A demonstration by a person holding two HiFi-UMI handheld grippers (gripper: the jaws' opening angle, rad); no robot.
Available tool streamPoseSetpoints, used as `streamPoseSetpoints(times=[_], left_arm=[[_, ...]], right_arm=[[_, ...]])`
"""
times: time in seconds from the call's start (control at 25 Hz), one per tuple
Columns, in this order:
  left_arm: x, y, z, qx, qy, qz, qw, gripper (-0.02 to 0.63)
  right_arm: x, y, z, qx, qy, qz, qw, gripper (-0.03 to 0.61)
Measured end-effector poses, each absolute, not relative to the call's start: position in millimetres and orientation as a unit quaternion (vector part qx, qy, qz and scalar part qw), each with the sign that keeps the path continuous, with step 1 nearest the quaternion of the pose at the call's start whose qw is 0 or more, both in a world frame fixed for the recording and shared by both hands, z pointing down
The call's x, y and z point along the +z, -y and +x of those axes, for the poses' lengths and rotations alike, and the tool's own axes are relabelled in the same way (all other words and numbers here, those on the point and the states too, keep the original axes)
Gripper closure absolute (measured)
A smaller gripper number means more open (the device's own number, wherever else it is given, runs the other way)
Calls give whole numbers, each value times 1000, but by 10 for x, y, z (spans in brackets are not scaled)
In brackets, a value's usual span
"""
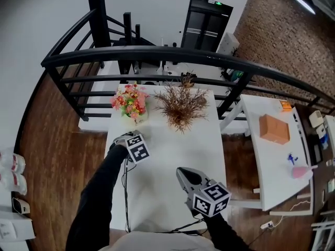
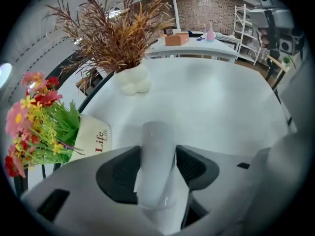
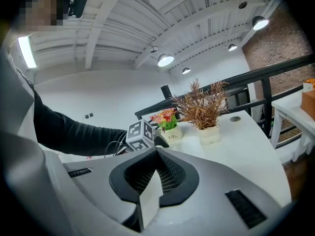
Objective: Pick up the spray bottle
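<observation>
The left gripper (image 2: pixel 158 156) is pointing steeply down at the white tabletop (image 1: pixel 178 156), with its 2 jaws standing wide apart and released. The spray bottle (image 2: pixel 156 173) is showing as a pale, blurred cylinder right between those jaws. The black pads are flanking it closely at 9 and 3 o'clock. Seen from the bottle in the left gripper view, a cream pot of red, pink and yellow flowers (image 2: pixel 91 139) is sitting at 10 o'clock, near the tabletop's edge. A lumpy white vase of dried brown stems (image 2: pixel 132 80) is sitting at 12 o'clock, farther back. The right gripper (image 3: pixel 156 156) is hovering over the near part of the tabletop, at 4 o'clock from the left one in the head view. Its jaws are clenched together with nothing between them. A person's dark sleeve (image 1: pixel 99 192) is reaching up to the left gripper.
</observation>
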State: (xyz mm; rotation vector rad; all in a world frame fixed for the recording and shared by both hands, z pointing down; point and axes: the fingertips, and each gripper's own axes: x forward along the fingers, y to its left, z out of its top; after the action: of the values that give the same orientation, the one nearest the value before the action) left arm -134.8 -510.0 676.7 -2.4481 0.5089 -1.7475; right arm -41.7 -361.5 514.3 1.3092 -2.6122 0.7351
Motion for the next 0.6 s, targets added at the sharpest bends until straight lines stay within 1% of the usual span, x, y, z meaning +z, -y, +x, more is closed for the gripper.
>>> streamPoseSetpoints(times=[0.04, 0.32, 0.44, 0.6], left_arm=[[6784, 5125, -1339, -571, -168, -802, 45, 365], [6785, 5166, -1298, -560, -186, -806, 47, 371], [6712, 5105, -1339, -550, -204, -809, 31, 374], [6460, 4985, -1376, -503, -235, -832, 5, 374]], right_arm=[[5150, 3621, -404, 244, 865, 435, 65, 600], [5152, 3602, -345, 242, 863, 438, 68, 600], [5120, 3548, -329, 239, 863, 439, 67, 600], [5106, 3489, -292, 243, 861, 442, 63, 600]])
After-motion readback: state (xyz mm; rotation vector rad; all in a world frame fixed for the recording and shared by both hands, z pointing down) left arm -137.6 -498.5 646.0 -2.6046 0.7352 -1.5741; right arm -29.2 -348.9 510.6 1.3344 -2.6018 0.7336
